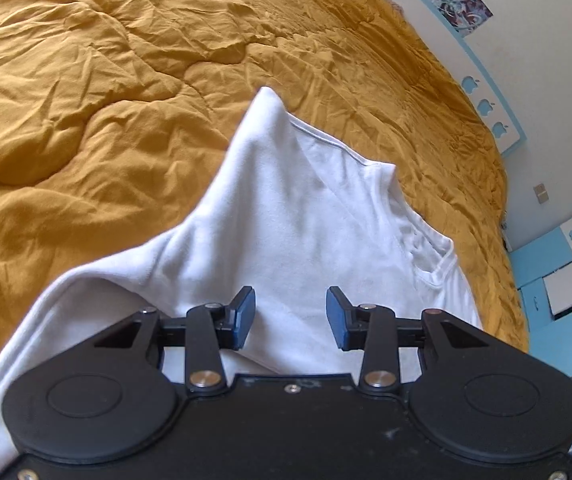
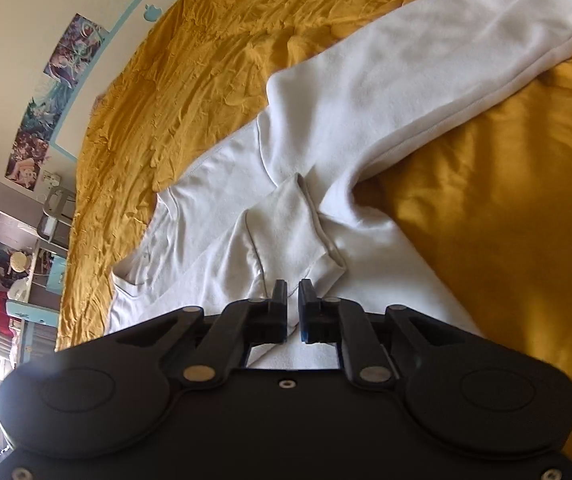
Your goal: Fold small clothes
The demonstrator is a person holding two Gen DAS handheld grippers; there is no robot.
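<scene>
Soft white shirt point(image 1: 286, 216), rumpled mustard quilt point(image 1: 86, 80)

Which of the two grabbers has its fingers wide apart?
The left gripper. Its blue pads stand well apart over the white shirt, with nothing pinched. The right gripper has its fingers nearly together.

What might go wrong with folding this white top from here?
The left claw is open, with the top loose between its pads, so the raised fold may slump. The right claw is nearly shut; whether it pinches cloth is unclear, so a pull might slip. The sleeve lies bunched on the body and may get creased in. The quilt is rumpled, so the fold may sit crooked.
</scene>
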